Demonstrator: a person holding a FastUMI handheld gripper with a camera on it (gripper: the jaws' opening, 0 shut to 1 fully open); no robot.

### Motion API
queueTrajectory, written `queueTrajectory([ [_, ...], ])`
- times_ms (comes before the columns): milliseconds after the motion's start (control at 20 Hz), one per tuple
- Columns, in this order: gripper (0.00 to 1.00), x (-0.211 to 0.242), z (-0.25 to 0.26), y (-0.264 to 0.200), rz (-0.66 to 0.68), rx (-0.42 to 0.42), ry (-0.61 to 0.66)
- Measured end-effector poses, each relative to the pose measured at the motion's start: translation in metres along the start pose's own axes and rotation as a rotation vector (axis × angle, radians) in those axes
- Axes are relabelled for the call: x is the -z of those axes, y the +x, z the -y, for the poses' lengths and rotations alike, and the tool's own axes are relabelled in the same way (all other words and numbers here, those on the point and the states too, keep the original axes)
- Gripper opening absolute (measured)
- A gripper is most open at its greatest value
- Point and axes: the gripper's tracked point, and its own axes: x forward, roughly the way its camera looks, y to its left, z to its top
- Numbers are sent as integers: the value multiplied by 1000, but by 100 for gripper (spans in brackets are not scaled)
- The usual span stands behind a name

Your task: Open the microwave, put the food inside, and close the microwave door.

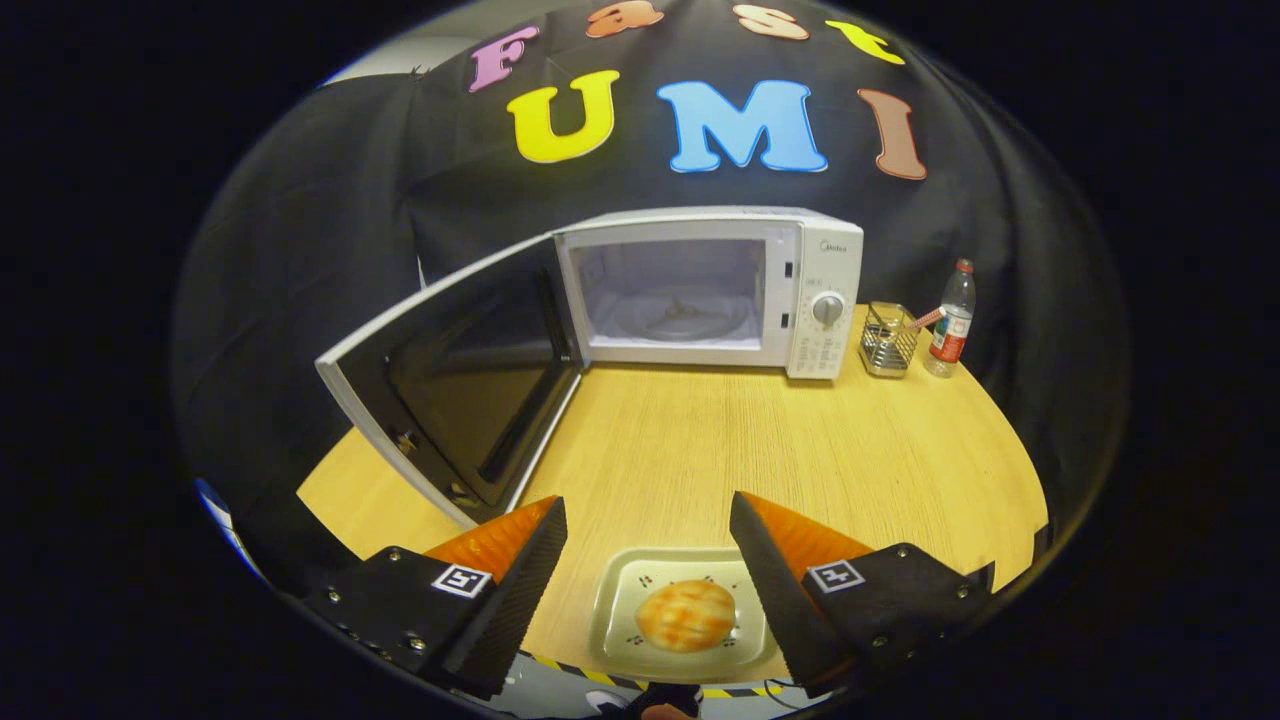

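Microwave (pixel 700 295) door (pixel 450 390) hangs wide open, so that step's done. Tool (pixel 648 520) spread apart, empty, poised over the bun (pixel 686 615) on its plate (pixel 615 620) at the tabletop's (pixel 750 450) near edge. Next, I'd say: drop, clamp the plate rim, carry it in.

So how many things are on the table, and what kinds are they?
Microwave, door open: 1
Plate: 1
Bun on the plate: 1
Wire holder: 1
Water bottle: 1
Total: 5
The gripper hangs open over the plate, with the bun between its fingers' tips and nothing held.
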Motion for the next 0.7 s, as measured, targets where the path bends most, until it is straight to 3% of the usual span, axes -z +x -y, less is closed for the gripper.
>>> queueTrajectory([
  [450,100,83,13,18,-271,21,-18],
  [700,100,105,17,24,-337,28,-26],
])
